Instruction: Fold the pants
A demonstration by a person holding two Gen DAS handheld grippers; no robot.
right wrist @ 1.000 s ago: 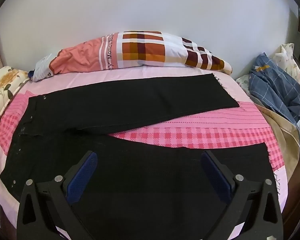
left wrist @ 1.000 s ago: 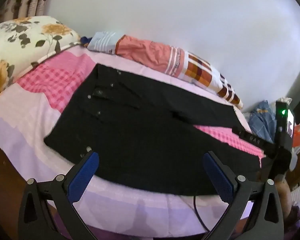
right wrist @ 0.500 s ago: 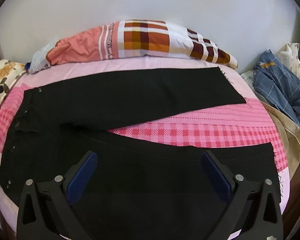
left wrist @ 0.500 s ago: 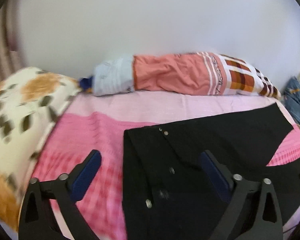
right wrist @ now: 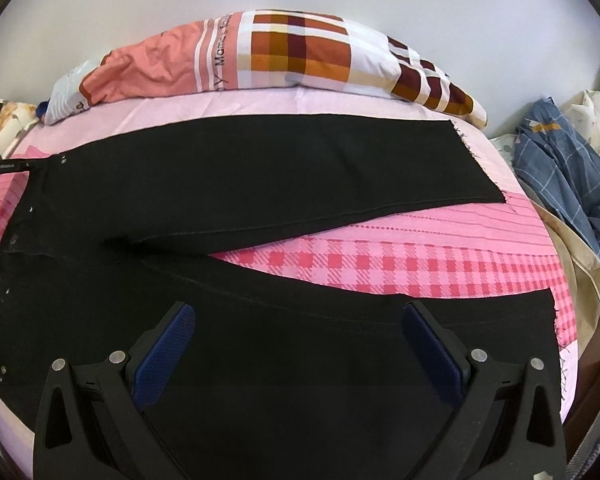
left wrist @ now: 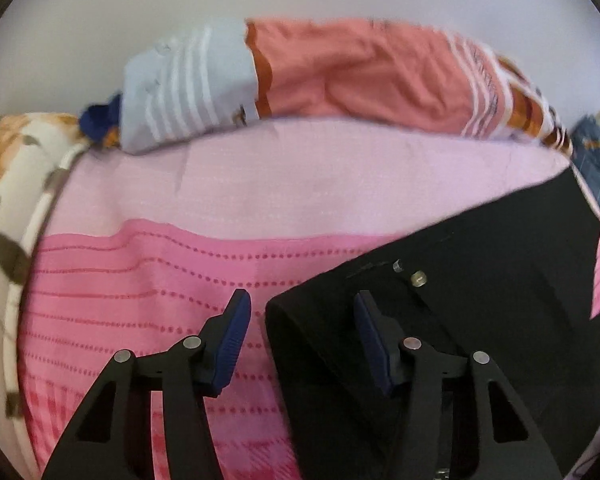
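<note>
Black pants [right wrist: 260, 176] lie spread flat on the pink bedspread [right wrist: 400, 264], waist to the left and the two legs fanned out to the right. My left gripper [left wrist: 300, 320] hangs at the far corner of the waistband [left wrist: 300, 320], near the metal buttons [left wrist: 418, 279]. Its jaws are closing, the corner of the pants [left wrist: 480, 280] lies between the blue pads [left wrist: 232, 332], and a gap still shows at the left pad. My right gripper [right wrist: 296, 336] stands wide open above the near leg, with nothing gripped.
An orange patchwork bolster [right wrist: 300, 52] lies along the wall behind the pants. A floral pillow [left wrist: 8, 184] borders the waist end. Blue plaid clothes [right wrist: 560, 172] are piled at the bed's right edge.
My left gripper swept from the near edge of the pants to the far waistband corner, and its jaws narrowed. The right gripper dropped slightly closer to the near leg.
</note>
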